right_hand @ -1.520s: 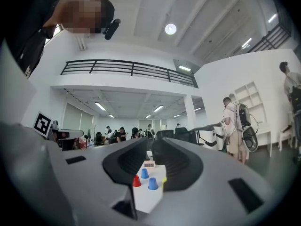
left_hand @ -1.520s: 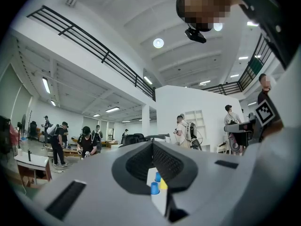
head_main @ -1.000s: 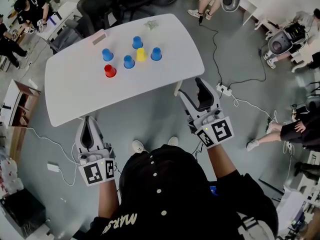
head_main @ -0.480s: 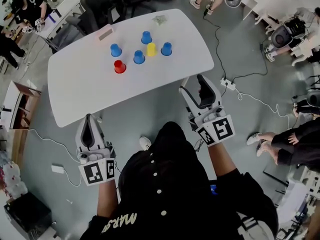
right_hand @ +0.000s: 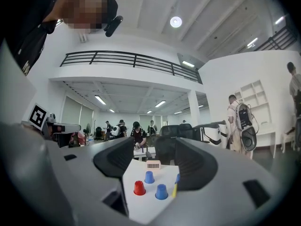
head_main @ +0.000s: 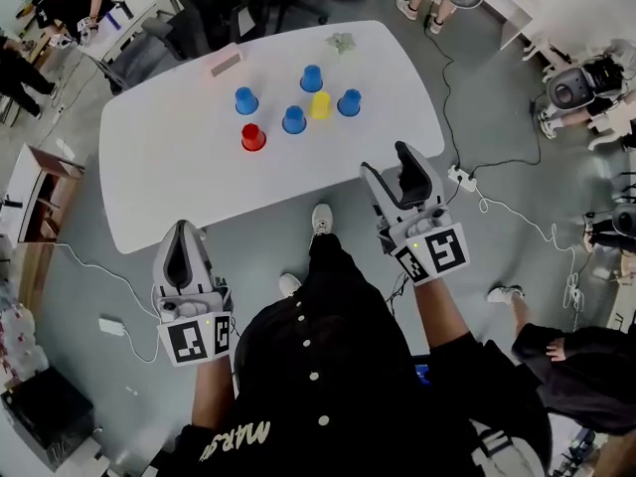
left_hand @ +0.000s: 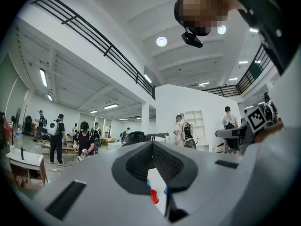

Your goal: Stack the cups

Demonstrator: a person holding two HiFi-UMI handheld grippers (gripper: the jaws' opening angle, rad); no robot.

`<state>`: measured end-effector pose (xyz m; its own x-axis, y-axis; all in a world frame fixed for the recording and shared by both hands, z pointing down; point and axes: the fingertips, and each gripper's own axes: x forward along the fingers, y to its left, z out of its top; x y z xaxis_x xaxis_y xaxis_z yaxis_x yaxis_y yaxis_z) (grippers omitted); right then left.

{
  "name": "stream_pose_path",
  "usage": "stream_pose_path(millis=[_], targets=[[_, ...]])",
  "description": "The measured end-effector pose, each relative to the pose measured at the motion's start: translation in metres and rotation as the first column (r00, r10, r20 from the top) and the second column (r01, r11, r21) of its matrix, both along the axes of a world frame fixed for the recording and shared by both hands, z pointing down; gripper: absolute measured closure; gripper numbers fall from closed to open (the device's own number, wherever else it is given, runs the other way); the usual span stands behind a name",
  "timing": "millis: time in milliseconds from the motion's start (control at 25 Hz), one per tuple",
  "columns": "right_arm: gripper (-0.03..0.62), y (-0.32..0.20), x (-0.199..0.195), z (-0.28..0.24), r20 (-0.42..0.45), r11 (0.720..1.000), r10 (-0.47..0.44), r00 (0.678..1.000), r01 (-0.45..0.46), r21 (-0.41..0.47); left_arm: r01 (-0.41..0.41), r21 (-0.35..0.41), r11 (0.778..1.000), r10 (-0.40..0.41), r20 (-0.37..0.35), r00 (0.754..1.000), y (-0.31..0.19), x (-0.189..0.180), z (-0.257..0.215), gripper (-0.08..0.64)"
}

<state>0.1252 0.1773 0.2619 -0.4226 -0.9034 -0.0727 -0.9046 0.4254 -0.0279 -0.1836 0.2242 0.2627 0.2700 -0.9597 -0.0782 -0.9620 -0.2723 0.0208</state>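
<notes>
The white worktop has its near edge between me and the cups, and both tools hang over the grey floor on my side of it, well apart from the cluster. Around it I see black office chairs at the far side, cables trailing over the floor to a power strip by the right corner, and people standing or sitting at the room's edges. My own shoe shows just under the near edge. A small pinkish box lies at the far left of the worktop. Its front shows a display in the right gripper view, too small to read.

The only writing I can make out is pale lettering on the back of my black top, seen upside down and only partly legible. Each tool carries a cube with black square markers.

Four blue cups stand mouth down on the far half, the yellow cup sits just beside two of them, and the red cup stands nearest me on the left.

The left hand-held gripper has its jaw tips pressed together and holds nothing. The right hand-held gripper is spread wide with its jaws closing a little. Only the distant cups show between them.
</notes>
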Motion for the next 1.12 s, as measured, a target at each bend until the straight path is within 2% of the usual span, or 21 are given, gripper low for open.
stream_pose_path(millis=[360,720,920,1120], targets=[[0.336,-0.096,0.002,0.003,0.001,0.998,-0.062,0.998,0.062,-0.014,0.062,-0.008,0.998,-0.062,0.004,0.998,-0.077,0.004,-0.001,0.549],[0.336,-0.174,0.015,0.019,-0.019,0.99,-0.13,0.991,0.129,-0.054,0.089,-0.035,0.995,-0.089,0.01,0.996,-0.149,0.027,0.006,0.549],[0.336,-0.21,0.014,0.029,-0.061,0.97,-0.23,0.971,0.224,-0.093,0.127,-0.049,0.991,-0.127,0.01,0.992,-0.182,0.041,0.004,0.549],[0.336,-0.235,0.008,0.046,-0.1,0.935,-0.337,0.936,0.322,-0.146,0.178,-0.069,0.982,-0.178,0.005,0.984,-0.201,0.049,0.006,0.549]])
